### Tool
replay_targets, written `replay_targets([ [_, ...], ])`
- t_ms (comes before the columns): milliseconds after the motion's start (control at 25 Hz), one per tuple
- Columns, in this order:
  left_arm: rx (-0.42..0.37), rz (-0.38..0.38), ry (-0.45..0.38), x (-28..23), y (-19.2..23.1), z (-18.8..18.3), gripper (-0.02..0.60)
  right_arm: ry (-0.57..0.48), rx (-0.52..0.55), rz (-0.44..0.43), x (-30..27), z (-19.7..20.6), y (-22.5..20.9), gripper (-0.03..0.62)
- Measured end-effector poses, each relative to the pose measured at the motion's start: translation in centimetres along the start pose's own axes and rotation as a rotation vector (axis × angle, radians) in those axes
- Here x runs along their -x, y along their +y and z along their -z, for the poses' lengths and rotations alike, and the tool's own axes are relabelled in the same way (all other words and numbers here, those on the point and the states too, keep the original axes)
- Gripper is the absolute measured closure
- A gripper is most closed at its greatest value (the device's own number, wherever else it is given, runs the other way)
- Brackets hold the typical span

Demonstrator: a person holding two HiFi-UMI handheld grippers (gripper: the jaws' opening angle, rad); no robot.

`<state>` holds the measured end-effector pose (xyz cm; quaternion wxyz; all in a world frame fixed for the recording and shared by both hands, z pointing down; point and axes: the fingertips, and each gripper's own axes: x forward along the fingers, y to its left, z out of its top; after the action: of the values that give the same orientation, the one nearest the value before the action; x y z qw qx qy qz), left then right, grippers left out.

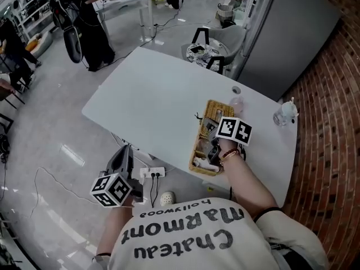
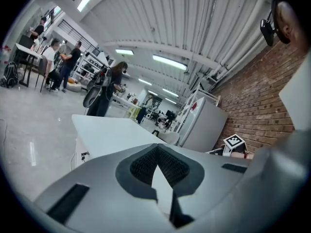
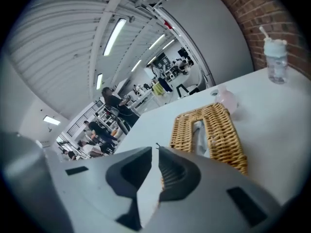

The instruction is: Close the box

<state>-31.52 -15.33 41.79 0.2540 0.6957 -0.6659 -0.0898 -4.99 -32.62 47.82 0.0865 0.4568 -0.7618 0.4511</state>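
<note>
- The wicker box (image 1: 198, 144) (image 3: 224, 130) sits at the table's (image 1: 152, 94) near edge, toward its right end, with its long side running away from you.
- A long slot runs along the box's top. Something pale shows through it, but you cannot tell what.
- Your right gripper (image 1: 214, 151) (image 3: 156, 152) is over the box's near end, its claw spread a narrow crack with nothing pinched.
- Your left gripper (image 1: 126, 151) (image 2: 158, 147) hangs off the table's near edge, over the floor, claw tips pressed together and empty.
- A clear bottle (image 1: 284, 114) (image 3: 276, 57) stands at the far right corner.
- A pinkish object (image 1: 237, 103) (image 3: 226, 100) lies just beyond the box's far end.
</note>
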Motion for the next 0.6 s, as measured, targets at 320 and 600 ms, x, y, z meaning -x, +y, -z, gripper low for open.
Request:
replay_targets([
  [320, -0.006, 0.096, -0.019, -0.1, -8.4, 1.4, 0.580, -0.081, -0.032, -0.247, 8.6, -1.0, 2.0, 0.571],
  [600, -0.029, 0.207, -0.104, 1.9, -15.9, -0.1, 0.581, -0.270, 0.015, -0.448, 17.1, -3.8, 4.0, 0.593],
])
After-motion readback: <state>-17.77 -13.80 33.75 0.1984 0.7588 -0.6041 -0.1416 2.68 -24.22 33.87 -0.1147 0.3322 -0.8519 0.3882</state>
